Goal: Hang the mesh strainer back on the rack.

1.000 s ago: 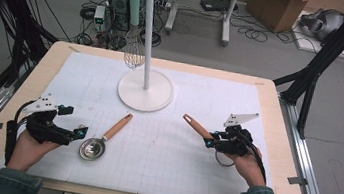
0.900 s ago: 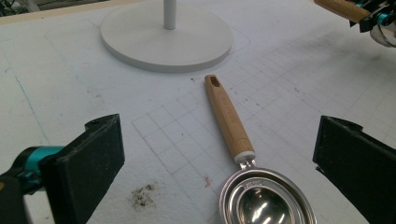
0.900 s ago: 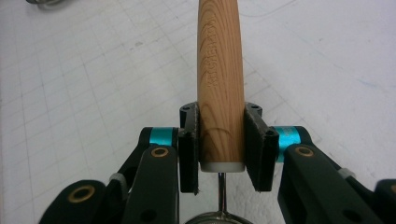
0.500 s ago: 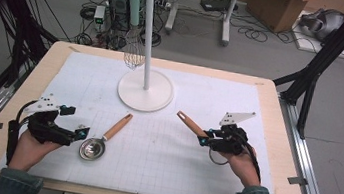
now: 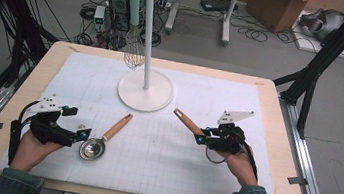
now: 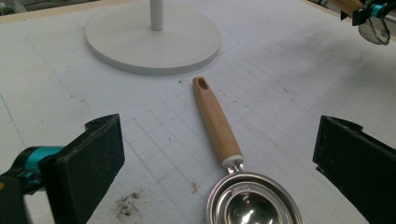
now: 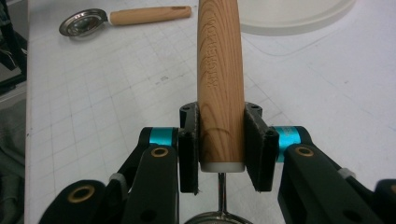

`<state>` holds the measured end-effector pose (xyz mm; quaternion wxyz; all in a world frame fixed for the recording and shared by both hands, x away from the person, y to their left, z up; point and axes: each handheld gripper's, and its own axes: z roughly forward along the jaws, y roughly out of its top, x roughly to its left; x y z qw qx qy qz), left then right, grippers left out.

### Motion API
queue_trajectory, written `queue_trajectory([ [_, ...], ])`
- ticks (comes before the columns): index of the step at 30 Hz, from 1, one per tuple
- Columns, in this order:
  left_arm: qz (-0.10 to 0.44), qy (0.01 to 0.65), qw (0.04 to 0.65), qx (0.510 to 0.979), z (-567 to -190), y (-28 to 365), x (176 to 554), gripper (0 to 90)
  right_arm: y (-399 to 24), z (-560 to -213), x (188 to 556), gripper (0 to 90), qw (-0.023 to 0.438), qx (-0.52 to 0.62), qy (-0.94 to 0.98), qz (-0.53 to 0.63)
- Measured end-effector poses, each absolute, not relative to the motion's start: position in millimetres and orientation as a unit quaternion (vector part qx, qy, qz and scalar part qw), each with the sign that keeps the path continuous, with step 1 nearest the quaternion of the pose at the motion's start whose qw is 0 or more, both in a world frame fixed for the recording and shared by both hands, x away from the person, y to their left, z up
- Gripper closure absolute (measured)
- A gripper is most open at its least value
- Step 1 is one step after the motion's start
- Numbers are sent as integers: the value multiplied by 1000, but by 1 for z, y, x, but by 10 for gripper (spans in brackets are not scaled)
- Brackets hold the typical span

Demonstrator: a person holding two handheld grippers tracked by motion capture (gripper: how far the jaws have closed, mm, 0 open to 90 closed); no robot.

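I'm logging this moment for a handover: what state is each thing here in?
Left claw: open, wide, holding nothing.
Right claw: shut on held measuring spoon's wooden handle, lifted.
Second measuring spoon: flat on the mat, bowl up, untouched.
Whisk: hanging from stand.
White stand: upright on the mat.

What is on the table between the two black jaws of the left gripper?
In the left gripper view, a measuring spoon with a wooden handle and shiny metal bowl lies on the white mat between the open jaws of the left gripper. Neither jaw touches it.
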<state>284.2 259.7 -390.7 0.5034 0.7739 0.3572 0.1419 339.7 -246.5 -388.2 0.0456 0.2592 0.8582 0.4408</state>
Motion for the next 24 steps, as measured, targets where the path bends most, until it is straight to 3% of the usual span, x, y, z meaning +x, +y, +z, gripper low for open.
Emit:
queue_trajectory([
  [24, 113, 334, 513, 783, -386, 236, 291, 26, -212, -382, 339, 700, 40, 231, 854, 465],
])
